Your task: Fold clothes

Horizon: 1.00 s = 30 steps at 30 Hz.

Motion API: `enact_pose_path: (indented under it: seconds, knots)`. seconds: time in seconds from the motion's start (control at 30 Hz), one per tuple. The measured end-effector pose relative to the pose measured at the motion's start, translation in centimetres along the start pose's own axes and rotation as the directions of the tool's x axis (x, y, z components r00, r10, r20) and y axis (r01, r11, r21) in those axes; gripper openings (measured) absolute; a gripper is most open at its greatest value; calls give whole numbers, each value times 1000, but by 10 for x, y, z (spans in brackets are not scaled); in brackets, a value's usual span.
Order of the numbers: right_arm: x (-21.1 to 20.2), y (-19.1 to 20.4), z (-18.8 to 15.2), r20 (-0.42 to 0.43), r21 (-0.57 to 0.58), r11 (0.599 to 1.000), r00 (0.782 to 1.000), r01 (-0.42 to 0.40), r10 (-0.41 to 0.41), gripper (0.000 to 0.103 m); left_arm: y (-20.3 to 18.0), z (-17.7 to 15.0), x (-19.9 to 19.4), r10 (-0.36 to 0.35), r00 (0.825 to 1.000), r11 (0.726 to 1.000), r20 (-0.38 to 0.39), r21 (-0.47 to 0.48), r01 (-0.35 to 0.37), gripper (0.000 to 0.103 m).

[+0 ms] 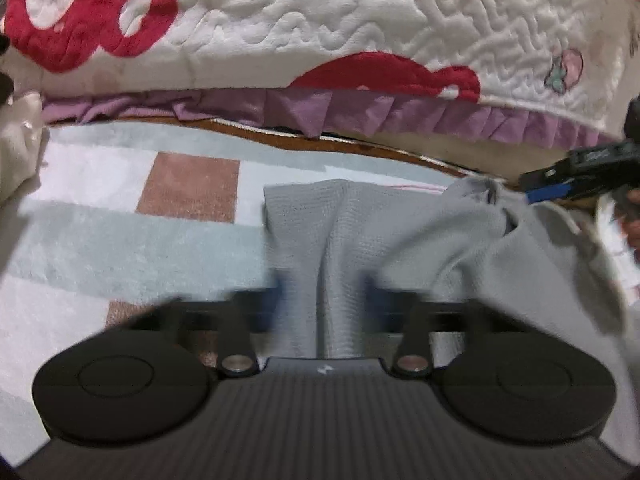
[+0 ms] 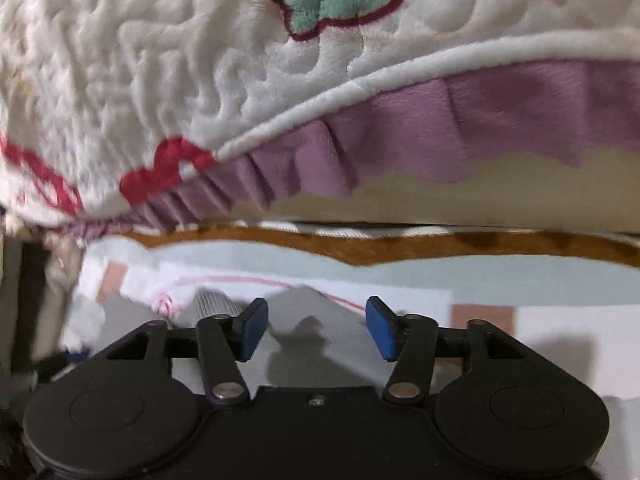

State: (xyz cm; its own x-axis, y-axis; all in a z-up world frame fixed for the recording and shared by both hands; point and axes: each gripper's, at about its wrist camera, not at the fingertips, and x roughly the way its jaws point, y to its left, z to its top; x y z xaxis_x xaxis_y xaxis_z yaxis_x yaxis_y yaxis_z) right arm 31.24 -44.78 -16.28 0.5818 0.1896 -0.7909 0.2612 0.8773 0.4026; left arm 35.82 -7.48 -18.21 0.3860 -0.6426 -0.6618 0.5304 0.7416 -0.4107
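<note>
A grey knitted garment (image 1: pixel 400 248) lies rumpled on a pale patchwork rug (image 1: pixel 120 240). My left gripper (image 1: pixel 326 292) is blurred, its jaws apart with a raised fold of the grey cloth between them. In the left wrist view my right gripper (image 1: pixel 560 188) shows at the right edge, at the garment's far corner. In the right wrist view my right gripper (image 2: pixel 316 328) is open, its blue pads (image 2: pixel 382 328) wide apart above the grey garment (image 2: pixel 304 320).
A bed with a white quilted cover (image 1: pixel 360 20) with red flowers and a purple frill (image 1: pixel 360 112) runs along the far side. A brown rug border (image 2: pixel 400 248) lies under it. Beige cloth (image 1: pixel 16 148) hangs at the left.
</note>
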Motion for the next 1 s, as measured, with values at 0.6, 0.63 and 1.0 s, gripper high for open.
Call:
enact_pose_path:
  seconds: [0.6, 0.63, 1.0]
  knots:
    - [-82, 63, -186, -228, -323, 942, 974, -95, 20, 9, -29, -37, -53, -34, 995, 995, -94, 87, 43, 2]
    - [-88, 61, -190, -223, -307, 950, 975, -56, -15, 12, -26, -36, -52, -50, 994, 996, -100, 70, 57, 3]
    - [-109, 69, -180, -32, -241, 969, 998, -54, 47, 59, -21, -33, -48, -143, 987, 988, -75, 43, 146, 42]
